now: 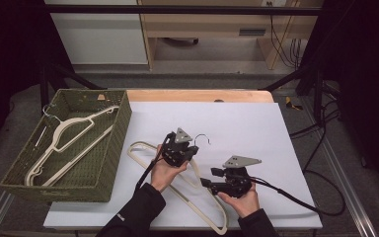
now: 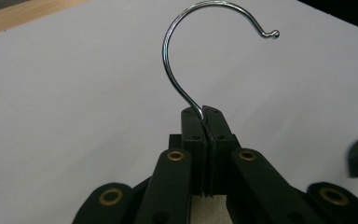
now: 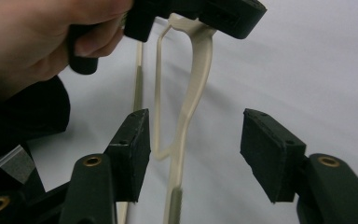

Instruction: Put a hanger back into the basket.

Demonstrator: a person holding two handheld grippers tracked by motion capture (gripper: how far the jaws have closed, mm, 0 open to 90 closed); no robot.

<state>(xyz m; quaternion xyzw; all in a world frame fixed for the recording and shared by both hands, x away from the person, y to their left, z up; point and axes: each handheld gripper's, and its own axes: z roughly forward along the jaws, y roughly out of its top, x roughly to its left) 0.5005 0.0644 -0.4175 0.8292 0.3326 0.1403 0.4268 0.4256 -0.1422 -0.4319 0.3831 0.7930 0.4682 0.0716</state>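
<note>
A cream plastic hanger [image 1: 216,213] with a chrome hook [image 1: 203,138] lies across the white table top. My left gripper [image 1: 191,149] is shut on the hanger at the base of its hook. In the left gripper view the jaws [image 2: 203,112] meet on the wire and the hook [image 2: 168,42] curls up above them. My right gripper [image 1: 206,181] is near the hanger's arm, lower right of the left one. In the right gripper view its jaws [image 3: 196,140] stand apart, with the cream arm [image 3: 193,88] between them and touching neither pad.
A green woven basket [image 1: 109,163] stands at the table's left edge and holds more cream hangers [image 1: 66,133]. Black cables [image 1: 296,200] trail from the grippers over the right side of the white sheet. A wooden strip [image 1: 197,95] borders the far edge.
</note>
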